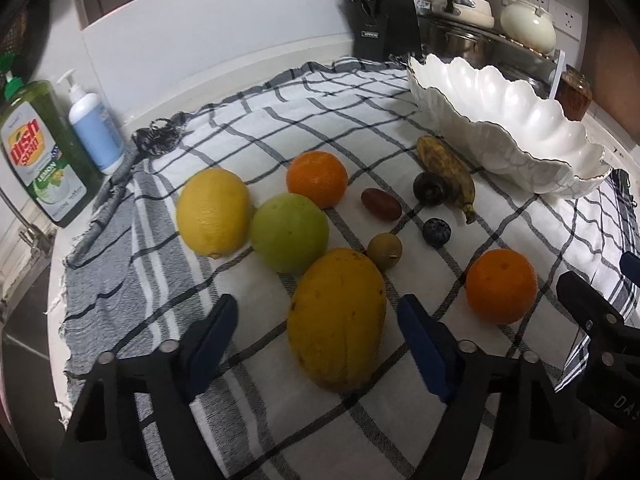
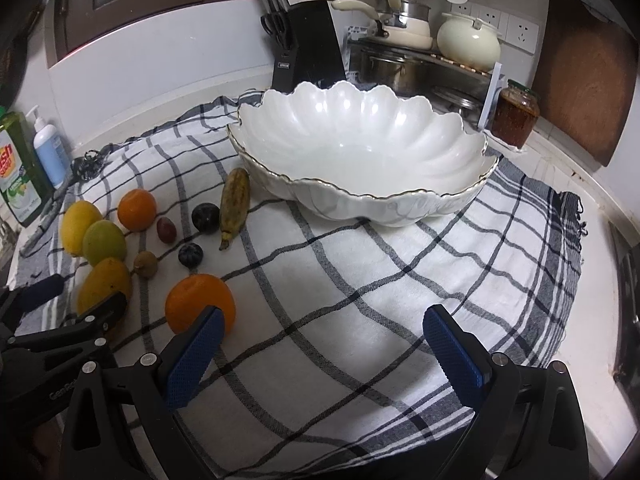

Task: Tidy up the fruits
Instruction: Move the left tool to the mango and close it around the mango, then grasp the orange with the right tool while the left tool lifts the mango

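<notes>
My left gripper [image 1: 316, 312] is open, its blue pads on either side of a yellow mango [image 1: 337, 320] without pressing it. Behind the mango on the checked cloth [image 1: 280, 120] lie a green fruit [image 1: 289, 232], a lemon [image 1: 212, 212], an orange [image 1: 317, 179], several small dark fruits and a spotted banana [image 1: 446, 172]. A second orange [image 1: 501, 286] sits to the right. My right gripper [image 2: 323, 316] is open over bare cloth, its left finger beside that orange [image 2: 198, 304]. The white scalloped bowl [image 2: 280, 178] stands empty ahead of it.
A green dish-soap bottle [image 1: 44, 152] and a pump bottle [image 1: 94, 132] stand at the cloth's left edge. Behind the bowl are a knife block [image 2: 308, 44], stacked pots [image 2: 400, 60], a jar [image 2: 516, 114] and a wooden board [image 2: 584, 80].
</notes>
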Available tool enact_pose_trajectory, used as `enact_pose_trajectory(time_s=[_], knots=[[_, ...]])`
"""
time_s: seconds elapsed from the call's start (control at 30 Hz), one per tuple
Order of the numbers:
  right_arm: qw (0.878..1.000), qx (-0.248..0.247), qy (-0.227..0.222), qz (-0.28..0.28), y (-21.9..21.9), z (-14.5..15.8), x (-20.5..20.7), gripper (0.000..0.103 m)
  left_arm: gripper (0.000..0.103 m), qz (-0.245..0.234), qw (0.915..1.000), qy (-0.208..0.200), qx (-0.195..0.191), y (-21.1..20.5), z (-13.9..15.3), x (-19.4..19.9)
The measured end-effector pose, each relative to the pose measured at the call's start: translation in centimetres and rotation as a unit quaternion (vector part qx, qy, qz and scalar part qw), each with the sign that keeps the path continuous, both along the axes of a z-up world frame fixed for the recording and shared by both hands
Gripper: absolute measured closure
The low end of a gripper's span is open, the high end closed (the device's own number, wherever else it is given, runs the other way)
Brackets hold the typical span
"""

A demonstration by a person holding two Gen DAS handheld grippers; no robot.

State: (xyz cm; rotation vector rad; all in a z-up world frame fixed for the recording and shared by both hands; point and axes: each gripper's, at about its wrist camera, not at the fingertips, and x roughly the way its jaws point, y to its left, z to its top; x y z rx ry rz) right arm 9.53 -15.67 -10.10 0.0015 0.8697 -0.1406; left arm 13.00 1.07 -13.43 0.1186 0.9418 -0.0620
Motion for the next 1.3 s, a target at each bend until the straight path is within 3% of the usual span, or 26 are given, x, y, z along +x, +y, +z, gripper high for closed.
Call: enact_pose_trajectory(time_s=[0.1,0.37,0.77,1.17,1.3], knots=[[1.000,0.001,0.003,0.000,0.0,-0.2,0.1,0.003,0.027,-0.004,1.0000,0.006,0.002,-0.3,-0.5,0.4],[1.000,0.006,0.012,0.001,0.0,-0.7,0.4,0.002,0.052,-0.017,0.9996,0.019,-0.011,-0.5,-1.4,0.8],[1.000,0.014,-0.006,0.023,1.1,0.2,0.0,0.002,0.053,-0.015,0.9991,0.021,-0.033,0.7,-0.7,-0.6],[0.997,0.014,-0.007,0.079,4.8,-1.0,2.0,0.004,0.053,0.032,0.9987,0.009,-0.037,4.5,0.1,-1.6],[0.996,0.011,0.005,0.092,5.7,-1.8,2.7,0.022,0.053,0.041,0.9985,0.008,-0.037,5.1,0.0,-1.7]])
